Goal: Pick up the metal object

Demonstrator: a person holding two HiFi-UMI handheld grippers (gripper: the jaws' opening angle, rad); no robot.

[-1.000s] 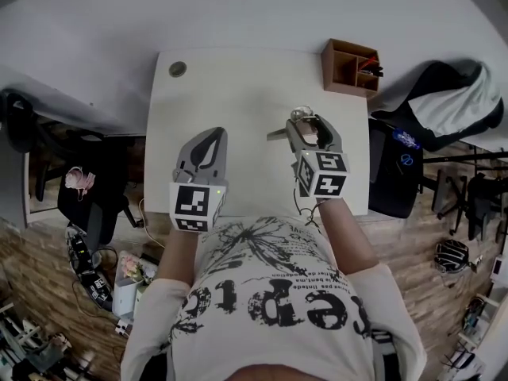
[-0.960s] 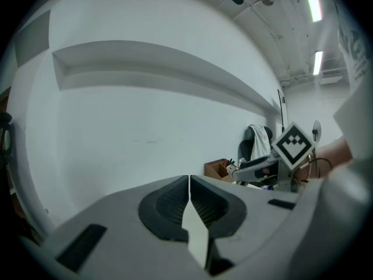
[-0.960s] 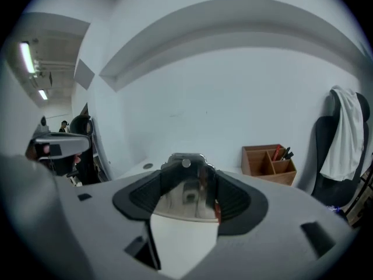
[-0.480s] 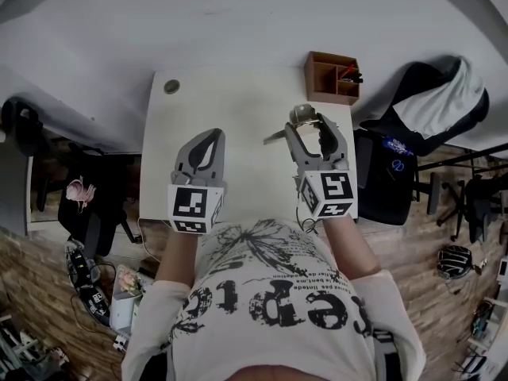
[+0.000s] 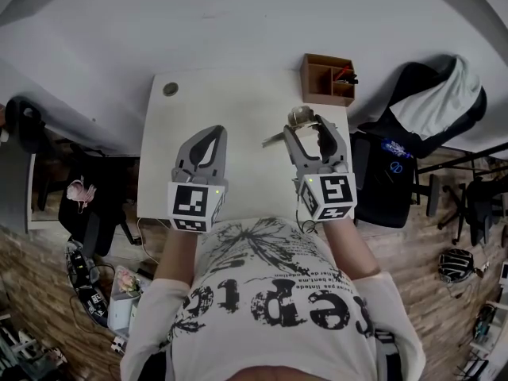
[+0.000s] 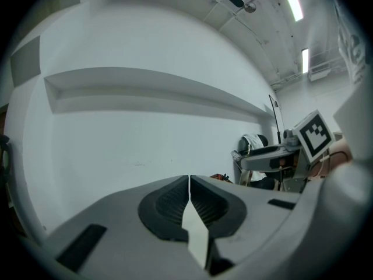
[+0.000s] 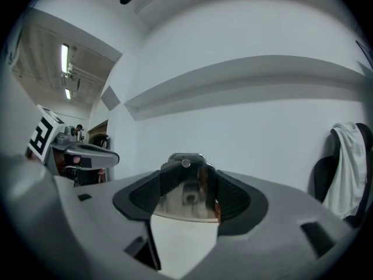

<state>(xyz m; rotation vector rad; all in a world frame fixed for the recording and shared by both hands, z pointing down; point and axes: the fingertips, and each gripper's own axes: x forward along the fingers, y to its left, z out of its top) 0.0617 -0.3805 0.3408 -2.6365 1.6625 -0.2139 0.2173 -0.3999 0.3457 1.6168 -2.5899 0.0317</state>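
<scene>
My right gripper [image 5: 306, 124] is shut on the shiny metal object [image 5: 299, 116], held above the right part of the white table [image 5: 230, 101]; a thin metal part [image 5: 274, 139] sticks out to the left of the jaws. In the right gripper view the metal object [image 7: 187, 186] fills the gap between the pads, lifted against the white wall. My left gripper [image 5: 211, 135] hovers over the table's front left, shut with nothing in it; its jaws [image 6: 189, 182] meet in a thin line in the left gripper view.
A brown wooden organiser [image 5: 327, 78] stands at the table's back right corner. A round cable grommet [image 5: 170, 89] sits at the back left. A black chair draped with a white garment [image 5: 432, 105] is to the right, another chair [image 5: 91, 209] to the left.
The head view has shifted, so the table and organiser sit further left than a second ago. The right gripper keeps its hold on the metal object; the left stays shut.
</scene>
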